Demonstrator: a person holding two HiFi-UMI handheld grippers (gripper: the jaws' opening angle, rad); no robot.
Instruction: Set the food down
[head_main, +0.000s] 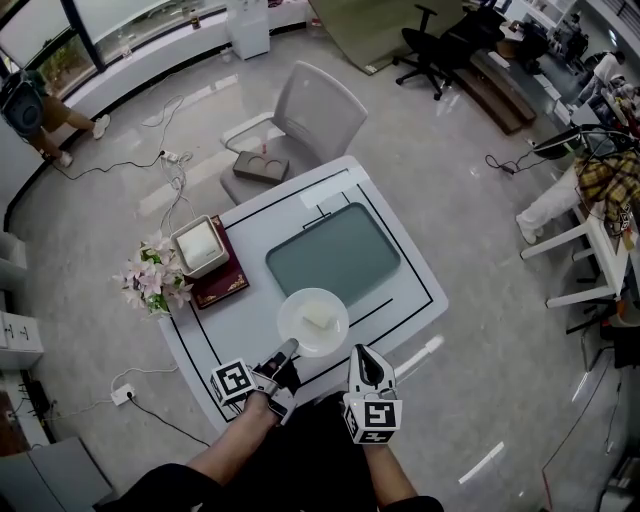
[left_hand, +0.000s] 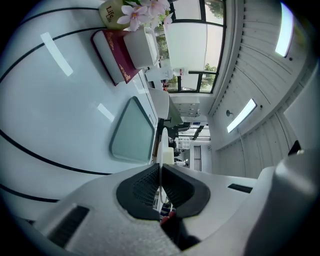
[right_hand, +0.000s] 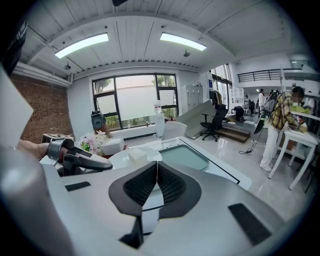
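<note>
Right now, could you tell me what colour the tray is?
The tray is muted grey-green, clearest in the head view.

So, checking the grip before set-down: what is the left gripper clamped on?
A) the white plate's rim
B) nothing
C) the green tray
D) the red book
A: the left gripper has its pads shut on the thin rim of the white plate, which carries the pale food block.

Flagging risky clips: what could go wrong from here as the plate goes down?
1. The left claw pinches only the plate's rim; the plate could tip and the food slide off.
2. The plate overlaps the tray's near edge in the head view; set there, it might rock.
</note>
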